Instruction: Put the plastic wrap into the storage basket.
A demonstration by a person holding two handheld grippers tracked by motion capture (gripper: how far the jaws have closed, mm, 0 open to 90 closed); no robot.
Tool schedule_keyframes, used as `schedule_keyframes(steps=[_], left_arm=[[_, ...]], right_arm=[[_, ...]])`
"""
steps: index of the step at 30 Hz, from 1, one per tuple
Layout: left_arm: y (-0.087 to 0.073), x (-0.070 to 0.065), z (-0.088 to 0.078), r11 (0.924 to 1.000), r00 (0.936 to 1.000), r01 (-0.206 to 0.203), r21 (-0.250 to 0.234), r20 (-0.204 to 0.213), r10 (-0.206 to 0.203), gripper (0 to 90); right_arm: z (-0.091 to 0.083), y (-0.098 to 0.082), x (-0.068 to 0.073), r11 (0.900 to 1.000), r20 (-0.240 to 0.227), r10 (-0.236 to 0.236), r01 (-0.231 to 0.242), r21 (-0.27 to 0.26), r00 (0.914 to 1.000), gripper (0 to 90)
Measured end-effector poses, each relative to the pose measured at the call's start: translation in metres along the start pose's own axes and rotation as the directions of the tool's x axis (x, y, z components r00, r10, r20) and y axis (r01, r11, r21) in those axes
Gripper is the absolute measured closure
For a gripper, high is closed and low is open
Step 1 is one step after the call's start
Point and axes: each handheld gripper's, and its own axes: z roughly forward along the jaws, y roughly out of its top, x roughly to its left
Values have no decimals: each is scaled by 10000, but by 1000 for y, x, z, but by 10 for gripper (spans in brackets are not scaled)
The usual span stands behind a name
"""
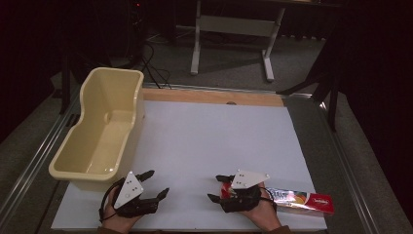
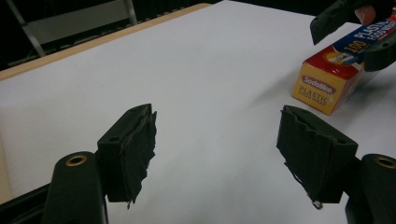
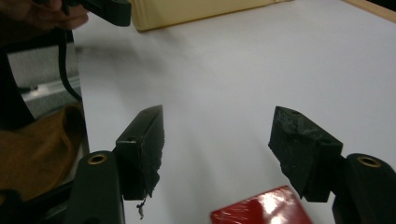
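Note:
A long plastic food wrap box [image 1: 302, 200] lies flat near the front right edge of the white board [image 1: 214, 136]. My right gripper [image 1: 213, 187] sits over its left end, pointing left. Its jaws stand apart, and the box's red end [image 3: 261, 207] shows low between them, behind the pads, which do not press on it. From the left gripper view the box's yellow end [image 2: 327, 84] lies between that gripper's jaws. My left gripper [image 1: 159, 182] rests at the front left, open, with only bare board between its pads [image 2: 135, 149].
A cream plastic tub [image 1: 114, 70] stands along the board's left edge, just behind the left hand, and its wall [image 3: 187, 11] shows in the right gripper view. A wooden strip [image 1: 209, 96] runs along the far edge. Metal rails flank the table.

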Motion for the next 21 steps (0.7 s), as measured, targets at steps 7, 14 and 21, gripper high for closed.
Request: schedule_keyframes(steps=[7,14,21], left_arm=[[0,2,-1,10000,10000,74,-60,-53,-74,279],[-1,1,1,10000,10000,89,-19,-27,-89,280],[-1,1,2,10000,10000,81,40,57,-81,279]], right_arm=[[-19,4,-17,9955,75,-233,225,919,9997,338],[-43,2,-33,9744,121,-799,756,2119,9967,357],[-54,-8,-47,9291,-204,-685,712,3629,9974,282]])
